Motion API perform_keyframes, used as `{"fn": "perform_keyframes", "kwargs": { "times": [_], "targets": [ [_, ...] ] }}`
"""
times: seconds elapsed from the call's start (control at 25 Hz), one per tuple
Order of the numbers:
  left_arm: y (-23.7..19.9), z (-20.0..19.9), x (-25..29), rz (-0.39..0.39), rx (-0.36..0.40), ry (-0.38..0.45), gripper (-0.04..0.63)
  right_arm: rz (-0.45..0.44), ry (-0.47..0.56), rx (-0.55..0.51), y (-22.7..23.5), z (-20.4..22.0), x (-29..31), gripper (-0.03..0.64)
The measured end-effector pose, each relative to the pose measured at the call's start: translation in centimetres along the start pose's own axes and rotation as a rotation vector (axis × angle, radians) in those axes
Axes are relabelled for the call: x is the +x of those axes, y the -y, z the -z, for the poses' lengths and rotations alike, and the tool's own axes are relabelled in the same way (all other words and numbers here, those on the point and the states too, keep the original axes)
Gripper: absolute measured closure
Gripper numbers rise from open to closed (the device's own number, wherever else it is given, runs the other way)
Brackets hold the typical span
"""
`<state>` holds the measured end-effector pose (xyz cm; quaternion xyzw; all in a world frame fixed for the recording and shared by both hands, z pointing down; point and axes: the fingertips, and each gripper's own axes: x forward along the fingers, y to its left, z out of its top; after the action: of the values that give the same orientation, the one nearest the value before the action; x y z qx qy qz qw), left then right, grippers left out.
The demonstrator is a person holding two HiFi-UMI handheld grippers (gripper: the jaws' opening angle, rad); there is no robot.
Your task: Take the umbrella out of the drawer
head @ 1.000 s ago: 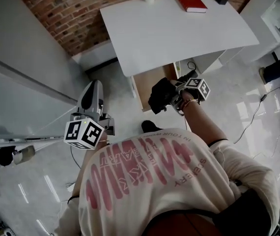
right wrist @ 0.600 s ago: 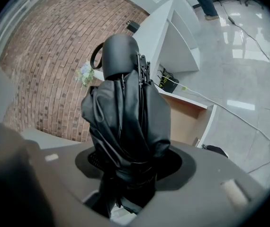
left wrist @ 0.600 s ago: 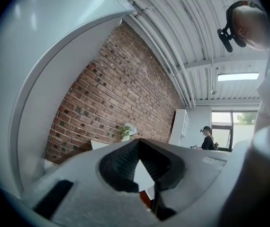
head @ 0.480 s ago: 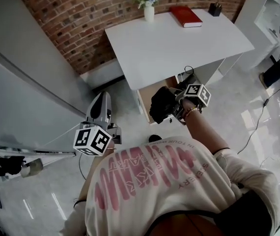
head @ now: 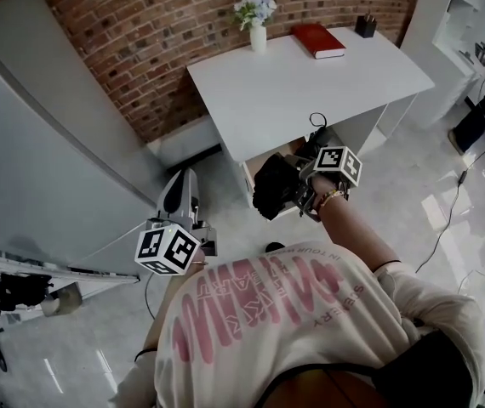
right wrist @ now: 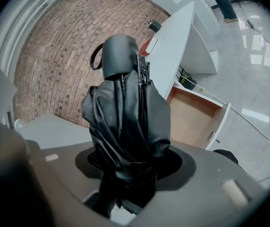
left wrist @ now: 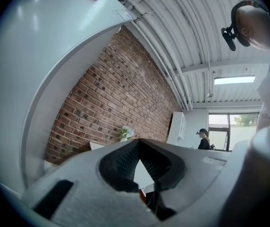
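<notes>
The folded black umbrella (head: 275,185) hangs above the open drawer (head: 259,161) under the white desk (head: 310,83). My right gripper (head: 300,189) is shut on it near its lower end. In the right gripper view the umbrella (right wrist: 125,108) stands up out of the right gripper (right wrist: 134,171) with its strap loop at the top, and the drawer's wooden inside (right wrist: 194,117) shows bare behind it. My left gripper (head: 183,181) is held off to the left near the grey wall panel. Its pads (left wrist: 125,160) meet at the tips with nothing between them.
A red book (head: 317,39), a vase of flowers (head: 258,15) and a black pen holder (head: 364,25) stand on the desk against the brick wall (head: 140,49). A big grey panel (head: 30,160) fills the left. A cable (head: 447,219) runs over the floor at right.
My right gripper has lifted the umbrella higher above the drawer and rolled a little. The left gripper has drifted slightly up and toward the desk.
</notes>
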<state>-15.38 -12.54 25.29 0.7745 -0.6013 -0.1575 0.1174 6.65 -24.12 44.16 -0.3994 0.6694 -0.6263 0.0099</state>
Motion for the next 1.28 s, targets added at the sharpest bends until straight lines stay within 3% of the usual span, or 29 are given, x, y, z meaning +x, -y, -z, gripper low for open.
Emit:
{"fn": "perform_keyframes", "kwargs": {
  "times": [0.32, 0.56, 0.96, 1.28],
  "targets": [
    [1.0, -0.3, -1.6, 0.034, -0.002, -0.004, 0.591, -0.091, 0.008, -0.045, -4.5, 2.5, -2.2, 0.36],
    [1.7, 0.2, -3.4, 0.054, -0.01, -0.01, 0.591, -0.14, 0.001, -0.166, -7.4, 4.7, -4.1, 0.36],
    [2.4, 0.0, -5.8, 0.079, -0.016, -0.016, 0.591, -0.145, -0.009, -0.267, -10.1, 8.7, -5.6, 0.36],
    [2.3, 1.4, -7.0, 0.085, -0.044, -0.043, 0.591, -0.08, 0.042, -0.454, -11.1, 10.3, -6.6, 0.362]
  ]
}}
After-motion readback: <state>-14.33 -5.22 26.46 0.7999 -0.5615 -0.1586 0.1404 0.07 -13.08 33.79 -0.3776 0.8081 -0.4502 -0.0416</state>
